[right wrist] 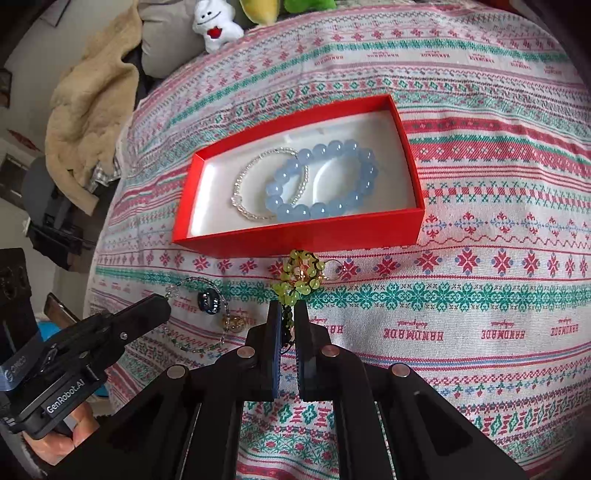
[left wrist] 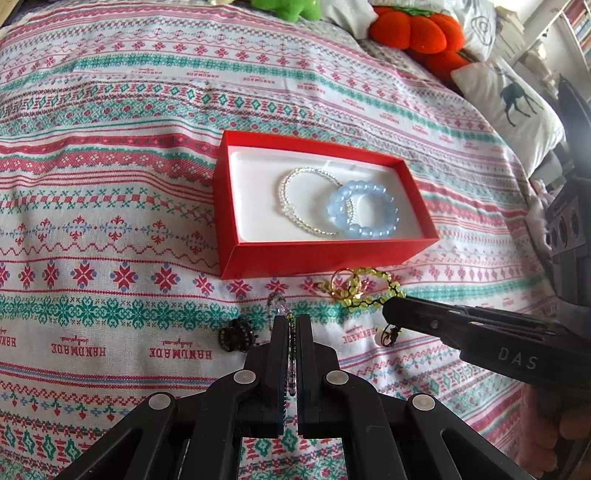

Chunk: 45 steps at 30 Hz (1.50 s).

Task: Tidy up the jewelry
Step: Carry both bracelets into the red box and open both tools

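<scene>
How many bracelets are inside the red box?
2. A clear, silvery small-bead bracelet lies left of the middle of the red cardboard box. A chunky pale blue round-bead bracelet lies to its right, overlapping it. Nothing else shows inside.

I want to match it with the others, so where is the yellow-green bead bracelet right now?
The yellow-green bracelet lies on the bedspread just in front of the red box, its cord end between the right gripper's fingers.

patterned bedspread | orange plush | white plush | deer pillow
</scene>
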Tool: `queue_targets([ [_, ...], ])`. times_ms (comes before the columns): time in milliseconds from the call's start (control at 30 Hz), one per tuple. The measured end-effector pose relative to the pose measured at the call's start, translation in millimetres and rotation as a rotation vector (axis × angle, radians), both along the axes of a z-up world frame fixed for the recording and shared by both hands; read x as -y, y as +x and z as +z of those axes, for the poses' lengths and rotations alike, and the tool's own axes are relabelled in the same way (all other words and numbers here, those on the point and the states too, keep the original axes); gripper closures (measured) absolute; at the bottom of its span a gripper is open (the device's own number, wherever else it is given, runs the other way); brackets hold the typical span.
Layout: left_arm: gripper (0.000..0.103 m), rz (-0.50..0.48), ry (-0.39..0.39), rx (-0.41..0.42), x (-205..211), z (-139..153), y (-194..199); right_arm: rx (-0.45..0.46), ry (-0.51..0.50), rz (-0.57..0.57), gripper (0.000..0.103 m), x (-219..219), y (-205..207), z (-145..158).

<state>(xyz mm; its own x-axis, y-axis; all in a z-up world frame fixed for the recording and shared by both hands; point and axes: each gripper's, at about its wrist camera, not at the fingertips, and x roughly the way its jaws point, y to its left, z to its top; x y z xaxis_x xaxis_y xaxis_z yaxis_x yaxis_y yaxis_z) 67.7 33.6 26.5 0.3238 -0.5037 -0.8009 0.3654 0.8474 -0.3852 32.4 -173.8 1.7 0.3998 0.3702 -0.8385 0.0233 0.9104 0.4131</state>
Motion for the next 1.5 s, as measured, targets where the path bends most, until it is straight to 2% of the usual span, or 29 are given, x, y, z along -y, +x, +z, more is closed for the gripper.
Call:
queue_targets([
  [267,0.103,-0.008,-0.028,0.049,10.8,20.4,-6.9,0.099,0.04,0.002,0.097,16.3,-21.4,41.0],
  [467,0.103,0.009,-0.074,0.075,18.3,30.9,-1.9,0.148,0.037,-0.013,0.097,23.9,-26.4,59.5],
  [800,0.103,0.023,-0.187,0.137,33.9,49.5,19.2,0.189,0.036,-0.039,0.097,37.1,-21.4,69.6],
  [1000,0.103,0.031,-0.233,0.115,38.6,36.6,40.8,0.2,0.03,-0.061,0.097,46.6,-10.1,68.1],
  [1233,0.103,0.057,-0.213,0.073,40.5,14.0,60.8,0.226,0.022,-0.062,0.097,51.0,7.9,64.8],
  [1500,0.103,0.092,-0.134,0.094,35.0,4.8,67.8,0.236,0.048,-0.018,0.096,35.5,34.5,52.2],
])
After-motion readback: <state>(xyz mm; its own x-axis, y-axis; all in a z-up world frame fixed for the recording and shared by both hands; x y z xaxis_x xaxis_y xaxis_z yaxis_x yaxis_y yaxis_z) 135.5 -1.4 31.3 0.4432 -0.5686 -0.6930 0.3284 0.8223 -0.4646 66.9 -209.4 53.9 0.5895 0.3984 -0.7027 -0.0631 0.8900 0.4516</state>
